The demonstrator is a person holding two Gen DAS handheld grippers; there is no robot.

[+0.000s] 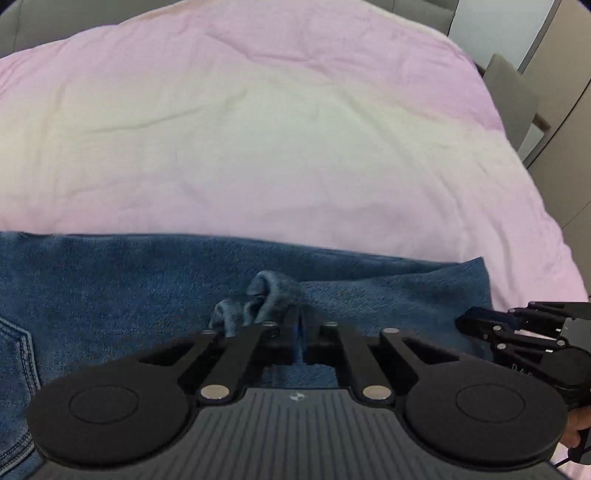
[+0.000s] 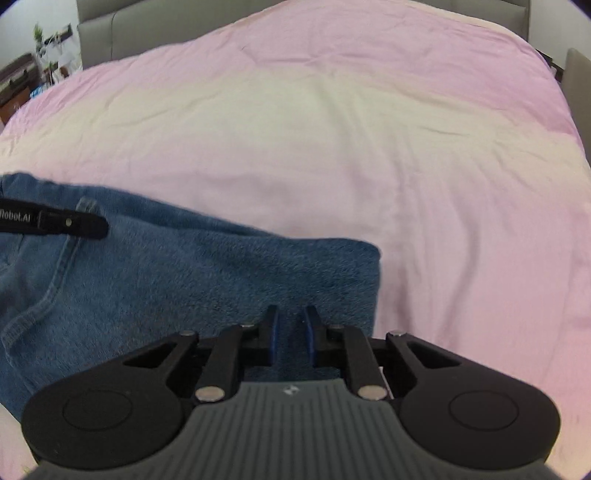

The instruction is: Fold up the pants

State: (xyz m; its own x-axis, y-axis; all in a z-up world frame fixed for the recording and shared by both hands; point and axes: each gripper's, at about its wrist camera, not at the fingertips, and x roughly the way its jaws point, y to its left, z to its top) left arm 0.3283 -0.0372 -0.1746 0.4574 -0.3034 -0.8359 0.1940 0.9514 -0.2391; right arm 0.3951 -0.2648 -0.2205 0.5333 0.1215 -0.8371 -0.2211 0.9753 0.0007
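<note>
Pink bedding (image 1: 295, 147) covers a wide bed, with a grey headboard (image 2: 122, 33) at the far end and a cabinet off to one side. Blue denim pants (image 1: 129, 280) lie across the near edge of the bed, spread sideways; a back pocket seam shows at the left of the left wrist view.

The left tongs (image 1: 300, 332) are pressed together on a bunched ridge of denim that puckers up just ahead of the tips, so they hold the pants. The right tongs (image 2: 291, 332) stand narrowly apart over the cloth near the hemmed corner (image 2: 369, 258); denim shows in the gap, and nothing appears pinched there.

Judging from this, the fold is at the gripping stage, with only one side secured. The risks follow from that. If the left tongs lift alone, the pants will likely drag and twist, leaving a skewed fold. The pinch looks like a small wrinkle and may take only the top layer, so the lower layer could stay behind. The soft, creased bedding may also catch in the right tongs if they close too deep.
</note>
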